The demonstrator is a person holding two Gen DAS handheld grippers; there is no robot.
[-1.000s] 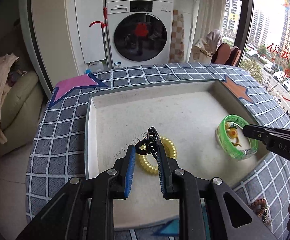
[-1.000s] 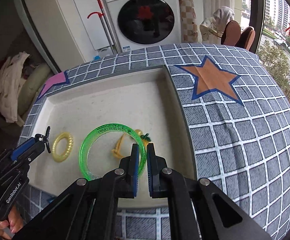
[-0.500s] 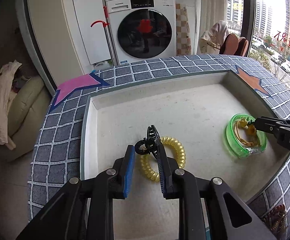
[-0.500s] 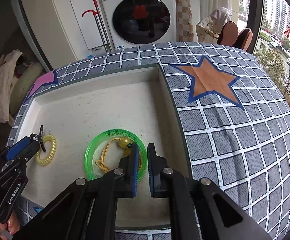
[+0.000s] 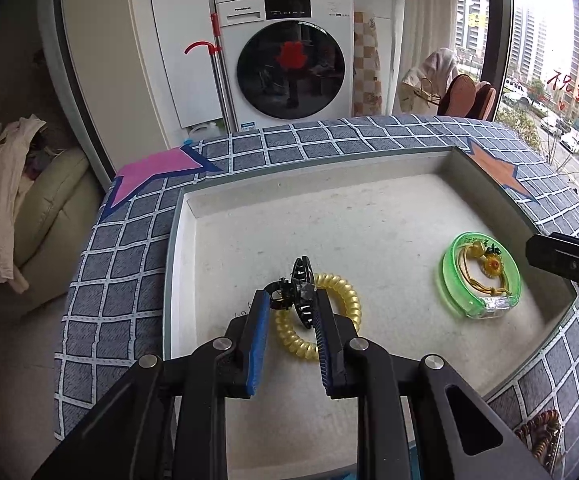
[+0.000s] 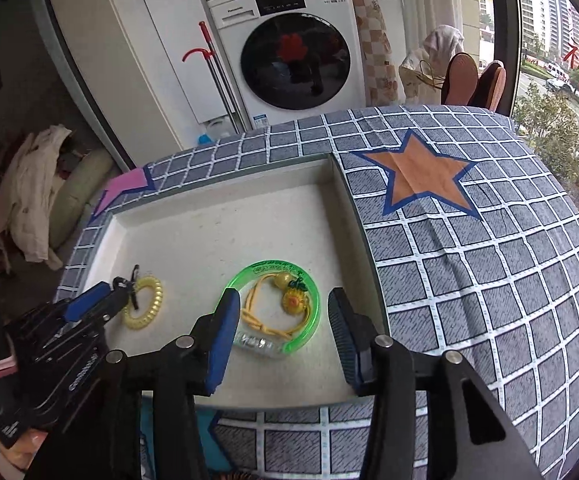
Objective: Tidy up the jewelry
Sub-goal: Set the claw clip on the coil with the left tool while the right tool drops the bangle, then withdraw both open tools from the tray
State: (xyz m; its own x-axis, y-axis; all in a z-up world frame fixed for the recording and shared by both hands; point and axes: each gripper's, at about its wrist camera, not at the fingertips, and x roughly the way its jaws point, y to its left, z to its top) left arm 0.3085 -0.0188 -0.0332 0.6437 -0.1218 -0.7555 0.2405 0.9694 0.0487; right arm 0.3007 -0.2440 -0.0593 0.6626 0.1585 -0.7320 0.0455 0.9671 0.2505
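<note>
Jaws of the right gripper are standing wide and have just been opening; nothing is pressed between the pads, and the green bangle is lying free on the tray floor below the gap. A yellow cord with a small sunflower charm is resting inside the bangle's ring. To the left, the left gripper is holding a black claw clip at its fingertips, the jaws narrowly set and pinching the clip above the yellow coil hair tie, which is lying on the tray floor near the left wall. The white tray is sitting on a table under a blue-grey checked cloth with an orange star at the far right. Beyond the table a white washing machine is standing against the far wall.
</note>
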